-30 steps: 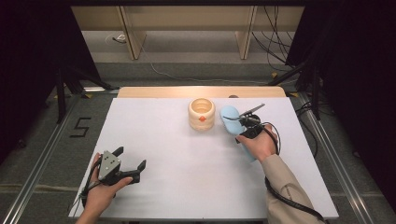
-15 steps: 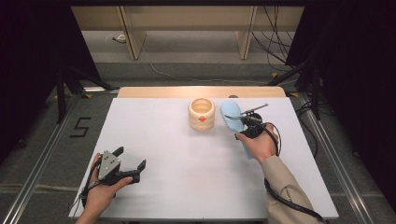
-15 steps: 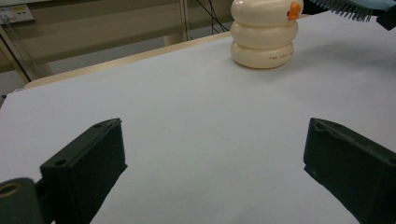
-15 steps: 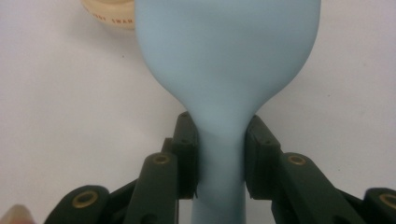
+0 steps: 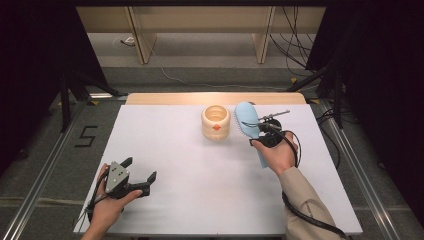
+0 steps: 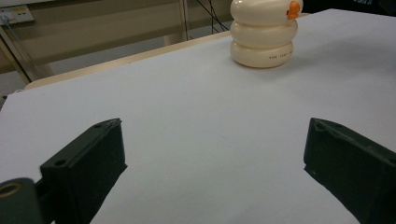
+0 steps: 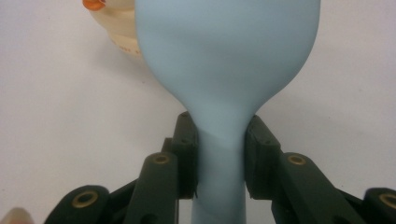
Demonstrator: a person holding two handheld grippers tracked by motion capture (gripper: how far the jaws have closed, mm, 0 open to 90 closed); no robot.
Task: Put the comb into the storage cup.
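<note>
A light blue hairbrush [image 5: 248, 125] [image 7: 224, 60] is held above the white table, head pointing away from the person. My right gripper [image 5: 263, 134] [image 7: 220, 158] is shut on its neck, the two black pads pressing either side. Just left of the brush head stands a cream ribbed cup [image 5: 216, 122] [image 6: 264, 35] with an orange mark on its side; part of it shows behind the brush in the right gripper view [image 7: 114, 23]. My left gripper [image 5: 140, 175] [image 6: 212, 154] rests near the table's front left corner, jaws wide open with bare table between them.
The white table top [image 5: 190, 175] has a wooden strip [image 5: 165, 98] along its far edge. Beyond it lie a grey floor with cables [image 5: 200, 82] and wooden legs. Dark stands flank both sides. A number marking [image 5: 86, 136] is on the floor at left.
The right hand has drifted slightly with the brush, still next to the cup. The left hand has stayed where it was.
</note>
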